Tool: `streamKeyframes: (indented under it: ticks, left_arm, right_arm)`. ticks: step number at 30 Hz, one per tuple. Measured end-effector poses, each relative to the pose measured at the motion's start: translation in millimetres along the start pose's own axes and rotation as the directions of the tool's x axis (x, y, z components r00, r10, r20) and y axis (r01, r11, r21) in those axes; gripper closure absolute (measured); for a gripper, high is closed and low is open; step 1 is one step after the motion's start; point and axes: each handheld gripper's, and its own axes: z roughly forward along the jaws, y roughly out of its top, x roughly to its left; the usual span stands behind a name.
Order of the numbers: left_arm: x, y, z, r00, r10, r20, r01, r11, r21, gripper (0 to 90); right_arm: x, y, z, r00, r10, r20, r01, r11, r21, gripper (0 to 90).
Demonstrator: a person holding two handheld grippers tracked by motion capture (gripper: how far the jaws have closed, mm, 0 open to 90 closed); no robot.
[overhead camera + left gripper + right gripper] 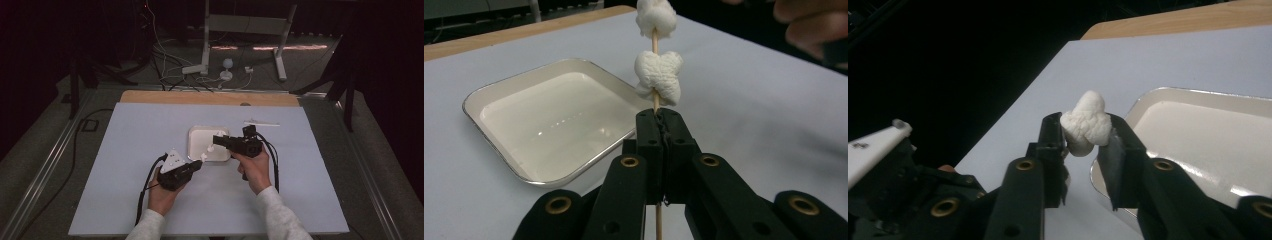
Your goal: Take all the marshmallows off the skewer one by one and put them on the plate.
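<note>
marshmallows: three, two on one wooden skewer (655, 102), top one (655, 17) cut off by frame | third marshmallow (1087, 124) pinched in right gripper (1083, 132) fingers | left gripper (659, 120) fingers clamp skewer beside one tray (554, 120) | tabletop (150, 200): skewer's lower end hidden

Tray (196, 145) blocks the middle; bare table (125, 150) flanks it.
</note>
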Motion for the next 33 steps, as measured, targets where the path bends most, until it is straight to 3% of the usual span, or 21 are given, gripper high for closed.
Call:
streamKeyframes:
  ticks: [11, 16, 22, 23, 25, 27, 30, 33]
  left_arm:
    - [0.6, 0.0, -2.8, 0.9996, 0.024, -0.015, -0.024, 0.9997, 0.006, 90.0]
    - [0.6, 0.5, -3.7, 0.9978, 0.053, -0.039, -0.053, 0.9985, 0.018, 90.0]
    - [3.5, 1.5, -7.5, 0.9964, 0.064, -0.056, -0.062, 0.9978, 0.024, 90.0]
    - [5.5, -3.3, -7.0, 0.9911, 0.092, -0.096, -0.084, 0.9934, 0.078, 90.0]
    - [11.8, -6.7, -8.6, 0.9935, 0.049, -0.103, -0.042, 0.9966, 0.071, 90.0]
    - [14.1, -5.6, -9.6, 0.9938, 0.038, -0.105, -0.031, 0.9976, 0.062, 90.0]
    - [15.9, -1.2, -10.5, 0.9938, 0.018, -0.11, -0.014, 0.9992, 0.037, 90.0]
    - [15.9, -0.9, -11.8, 0.9929, 0.011, -0.118, -0.007, 0.9992, 0.04, 90.0]
  right_arm:
    - [1.1, 2.0, -0.3, 0.9976, -0.01, 0.069, 0.013, 0.999, -0.047, 78.5]
    - [2.9, 2.3, 2.0, 0.9939, -0.022, 0.108, 0.029, 0.998, -0.062, 79.5]
    - [2.6, 6.0, 2.3, 0.9892, -0.01, 0.146, 0.026, 0.993, -0.111, 80.8]
    - [1.3, 8.8, -3.1, 0.9806, -0.001, 0.196, 0.033, 0.987, -0.16, 81.1]
    - [-9.7, 20.4, -16.6, 0.9835, 0.062, 0.17, -0.027, 0.979, -0.2, 80.8]
    - [-13.6, 27.6, -21.7, 0.9845, 0.014, 0.175, 0.01, 0.991, -0.136, 80.0]
    - [-12.0, 22.6, -17.7, 0.9809, -0.05, 0.188, 0.063, 0.996, -0.068, 78.8]
    - [-16.2, 13.1, -3.1, 0.9788, -0.053, 0.198, 0.058, 0.998, -0.018, 77.5]
